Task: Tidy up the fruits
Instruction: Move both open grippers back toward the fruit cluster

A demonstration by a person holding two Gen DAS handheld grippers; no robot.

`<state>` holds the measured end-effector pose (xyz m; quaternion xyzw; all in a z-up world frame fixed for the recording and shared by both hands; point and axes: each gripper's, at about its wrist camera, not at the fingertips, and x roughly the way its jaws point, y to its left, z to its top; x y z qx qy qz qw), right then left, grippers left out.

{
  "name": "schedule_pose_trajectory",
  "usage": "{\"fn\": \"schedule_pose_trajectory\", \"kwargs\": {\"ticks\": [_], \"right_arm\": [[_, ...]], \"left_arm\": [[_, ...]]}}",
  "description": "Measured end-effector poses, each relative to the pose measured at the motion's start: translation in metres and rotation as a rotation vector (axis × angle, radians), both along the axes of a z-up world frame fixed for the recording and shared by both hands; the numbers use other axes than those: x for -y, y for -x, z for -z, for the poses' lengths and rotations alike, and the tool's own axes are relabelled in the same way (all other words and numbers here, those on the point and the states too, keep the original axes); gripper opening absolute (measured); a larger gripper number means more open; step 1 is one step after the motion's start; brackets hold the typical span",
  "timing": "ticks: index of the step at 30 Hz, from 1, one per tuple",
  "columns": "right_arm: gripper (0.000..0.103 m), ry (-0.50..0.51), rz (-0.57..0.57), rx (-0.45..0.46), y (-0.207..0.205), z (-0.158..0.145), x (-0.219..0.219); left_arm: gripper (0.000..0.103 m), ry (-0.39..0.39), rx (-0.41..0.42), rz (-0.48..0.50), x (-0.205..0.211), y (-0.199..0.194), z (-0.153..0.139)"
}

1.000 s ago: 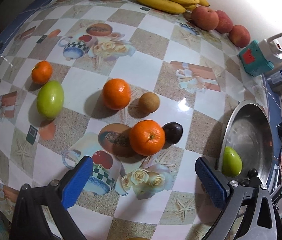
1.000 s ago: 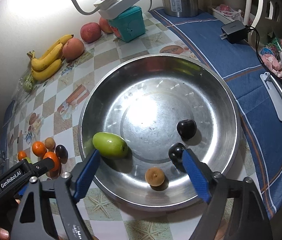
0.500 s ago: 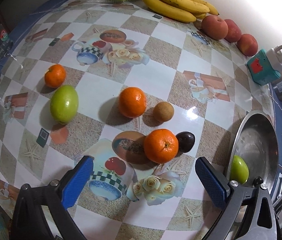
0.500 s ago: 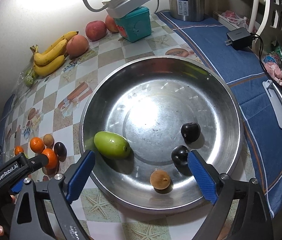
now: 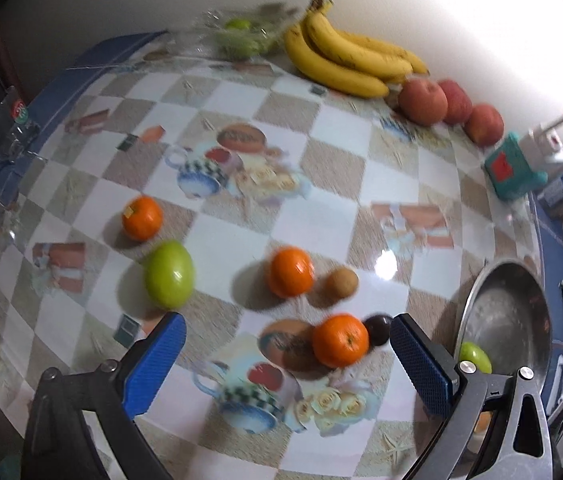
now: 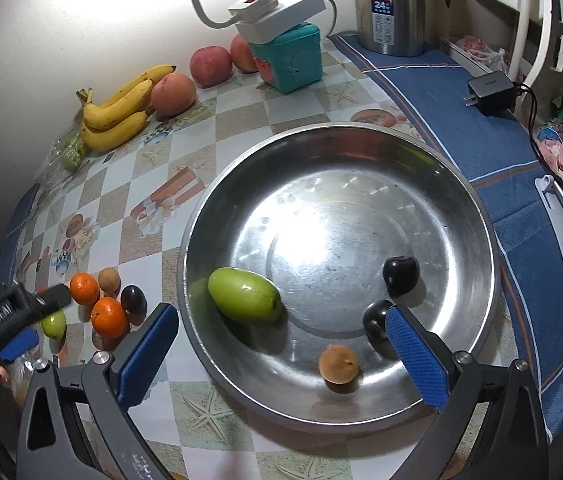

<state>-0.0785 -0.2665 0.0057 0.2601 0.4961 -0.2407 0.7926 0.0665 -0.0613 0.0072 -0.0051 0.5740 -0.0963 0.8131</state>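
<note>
Our right gripper [image 6: 281,344] is opening empty above the steel bowl [image 6: 477,208]; the brown fruit [image 6: 338,363] now lies below it. Our left gripper [image 5: 287,354], jaws apart, has lifted over the counter's oranges [image 5: 340,340].

Right gripper [image 6: 281,344] opening – nothing gripped; left gripper [image 5: 287,354] fingers spread wide, empty.

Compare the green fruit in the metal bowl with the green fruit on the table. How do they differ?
The green fruit in the bowl looks long and slim; the green fruit on the table looks rounder. The first lies inside the metal bowl, the second on the checked tablecloth. Both are smooth, shiny and light green.
</note>
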Motion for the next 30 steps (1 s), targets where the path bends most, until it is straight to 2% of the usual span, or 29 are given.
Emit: {"fn": "schedule_pose_trajectory", "kwargs": {"ticks": [6, 10, 21, 30], "right_arm": [[0.103, 0.002, -0.027, 0.006, -0.006, 0.0, -0.008], [0.103, -0.006, -0.048, 0.033, -0.013, -0.004, -0.017], [0.103, -0.037, -0.159, 0.076, -0.05, -0.011, -0.064], [0.103, -0.099, -0.266, 0.079, -0.082, -0.005, -0.11]], "left_arm": [[0.103, -0.021, 0.069, -0.015, -0.028, -0.016, -0.017], [0.103, -0.014, 0.08, -0.045, -0.052, -0.027, -0.022], [0.103, 0.045, 0.033, -0.178, -0.113, -0.051, -0.017], [0.103, 0.063, -0.033, -0.179, -0.122, -0.059, -0.002]]}}
